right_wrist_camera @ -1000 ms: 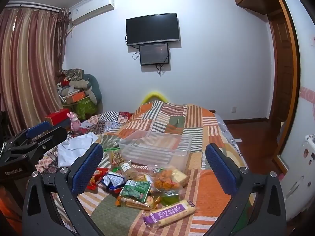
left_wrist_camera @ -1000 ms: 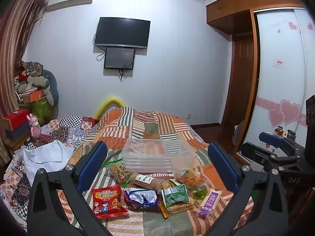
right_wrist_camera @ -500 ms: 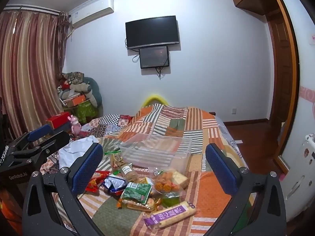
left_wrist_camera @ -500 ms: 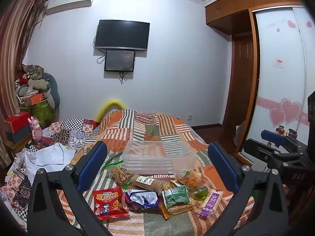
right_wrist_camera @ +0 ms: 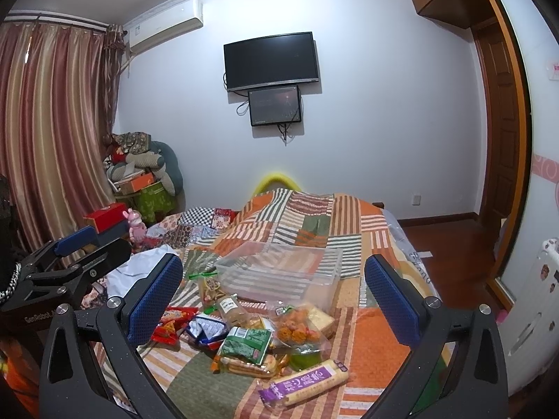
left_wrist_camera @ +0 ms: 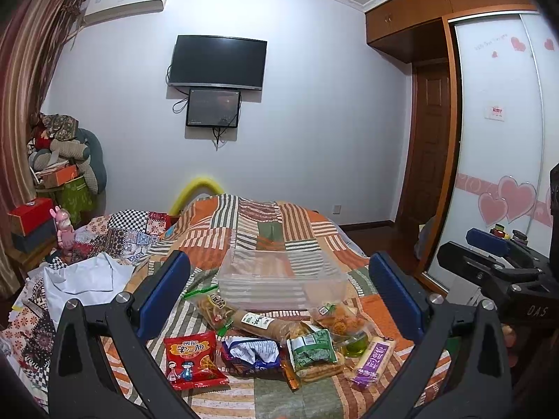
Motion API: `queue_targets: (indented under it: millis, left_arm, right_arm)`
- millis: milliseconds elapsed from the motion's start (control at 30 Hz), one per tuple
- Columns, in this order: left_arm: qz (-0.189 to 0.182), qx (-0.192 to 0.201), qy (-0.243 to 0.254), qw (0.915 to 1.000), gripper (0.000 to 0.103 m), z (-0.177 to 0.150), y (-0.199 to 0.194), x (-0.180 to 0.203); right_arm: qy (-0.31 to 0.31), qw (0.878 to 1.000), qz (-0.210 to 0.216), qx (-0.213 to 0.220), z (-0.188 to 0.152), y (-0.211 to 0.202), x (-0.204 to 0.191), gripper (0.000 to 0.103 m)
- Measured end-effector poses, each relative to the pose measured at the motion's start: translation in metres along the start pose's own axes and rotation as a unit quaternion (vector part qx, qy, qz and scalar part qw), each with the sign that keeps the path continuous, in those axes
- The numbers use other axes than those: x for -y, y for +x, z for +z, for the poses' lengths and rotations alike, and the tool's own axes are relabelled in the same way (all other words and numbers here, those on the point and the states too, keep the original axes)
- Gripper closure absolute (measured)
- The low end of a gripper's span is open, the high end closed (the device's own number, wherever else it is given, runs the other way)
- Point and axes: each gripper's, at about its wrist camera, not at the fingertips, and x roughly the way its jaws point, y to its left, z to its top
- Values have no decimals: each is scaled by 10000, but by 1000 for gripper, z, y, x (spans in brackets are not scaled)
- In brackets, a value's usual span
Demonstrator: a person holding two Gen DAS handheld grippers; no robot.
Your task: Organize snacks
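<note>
**Asker:** Moved since 1 second ago?

**Describer:** Tipped up a touch, both cameras, so bed and room sit slightly lower in view. Snacks unmoved.

**Asker:** Left gripper [left_wrist_camera: 279, 262]?

**Describer:** Held above the near end of a striped patchwork quilt [left_wrist_camera: 265, 223]. Blue pads spread wide apart, nothing between them.

**Asker:** Right gripper [right_wrist_camera: 273, 262]?

**Describer:** Likewise spread wide and empty. Held beside the left one, apart from every packet.

**Asker:** Snacks?

**Describer:** Heaped on the quilt against the near side of a clear plastic bin [left_wrist_camera: 265, 293], none visible inside it. From the left: red packet [left_wrist_camera: 192, 359] with 2 cartoon children, lying flat. Next, crumpled blue and white wrapper [left_wrist_camera: 251, 349]. Then green packet [left_wrist_camera: 311, 345] resting on a pack of biscuits. Farthest right, purple-labelled bar [left_wrist_camera: 374, 359], angled. Closer to the bin, clear bag of noodle sticks [left_wrist_camera: 213, 307], long tan roll [left_wrist_camera: 265, 323] and a bag of orange fried pieces [left_wrist_camera: 339, 316] touching the bin's wall.

**Asker:** Beyond the bed?

**Describer:** Dark wall television [left_wrist_camera: 218, 61] with a smaller screen under it.
</note>
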Motion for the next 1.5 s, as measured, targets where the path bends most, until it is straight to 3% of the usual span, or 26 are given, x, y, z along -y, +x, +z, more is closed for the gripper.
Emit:
queue_targets:
  millis: [1500]
  left_arm:
    - [-21,-36,-152,9999,0,4,-1,-5]
  right_arm:
    - [-13,9999,49,-114,3,4,1,0]
